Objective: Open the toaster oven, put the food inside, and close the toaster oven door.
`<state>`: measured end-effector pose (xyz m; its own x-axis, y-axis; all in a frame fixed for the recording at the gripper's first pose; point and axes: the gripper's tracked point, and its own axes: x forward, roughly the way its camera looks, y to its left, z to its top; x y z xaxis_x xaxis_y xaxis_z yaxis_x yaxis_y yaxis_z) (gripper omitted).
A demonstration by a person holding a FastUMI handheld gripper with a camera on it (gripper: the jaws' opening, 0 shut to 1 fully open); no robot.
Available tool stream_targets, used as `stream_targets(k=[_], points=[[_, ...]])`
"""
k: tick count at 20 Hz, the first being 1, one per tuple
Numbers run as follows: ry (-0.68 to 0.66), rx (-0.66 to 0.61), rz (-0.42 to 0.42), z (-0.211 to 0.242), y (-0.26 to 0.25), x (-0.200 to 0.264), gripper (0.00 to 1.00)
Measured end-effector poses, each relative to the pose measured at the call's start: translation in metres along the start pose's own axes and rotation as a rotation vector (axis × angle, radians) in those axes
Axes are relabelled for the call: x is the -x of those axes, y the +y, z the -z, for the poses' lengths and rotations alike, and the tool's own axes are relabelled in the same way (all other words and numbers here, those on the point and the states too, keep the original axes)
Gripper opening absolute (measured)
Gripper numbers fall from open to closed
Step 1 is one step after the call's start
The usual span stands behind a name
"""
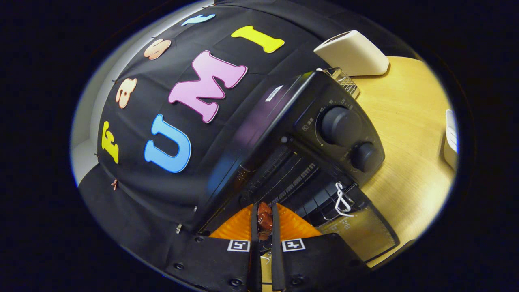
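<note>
Food [264, 221], a small reddish-brown piece, sits pinched between the two fingers of the claw [265, 227]; they stand narrow, both pressing its sides, so the claw is holding it. Just ahead of the fingertips lies the open mouth of the toaster oven [284, 117], with the dark bars of its rack [284, 174] showing inside. From where I stand the whole scene looks tilted, the oven leaning across the view.

Off to the claw's right the door [361, 231] hangs folded down, its glass panel lying near the wooden table [405, 121], and a white cord loop [342, 198] hangs at the door's top edge. Beyond that, the oven's control panel carries two round knobs [340, 125], one larger than the other. Farther off on the table stands a pale, rounded appliance [352, 52].

To my eye the step in hand is placing the food. Done well, it means going straight in over the rack, keeping clear of the door and the cord, and letting go only once the piece rests on the bars, deep enough that the door can swing shut. The door remains to be closed.
</note>
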<state>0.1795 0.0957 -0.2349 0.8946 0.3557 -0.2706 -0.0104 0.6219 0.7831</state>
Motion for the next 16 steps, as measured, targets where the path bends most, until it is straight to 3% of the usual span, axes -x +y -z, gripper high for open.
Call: stream_targets(k=[7,10,14,16], points=[[-0.061,0.052,0.041,0.010,-0.008,-0.026,0.14],[-0.067,0.096,0.088,0.008,-0.016,-0.028,0.18],[-0.072,0.213,0.161,0.003,-0.036,-0.016,0.30],[-0.043,0.218,0.118,0.007,-0.028,-0.013,0.48]])
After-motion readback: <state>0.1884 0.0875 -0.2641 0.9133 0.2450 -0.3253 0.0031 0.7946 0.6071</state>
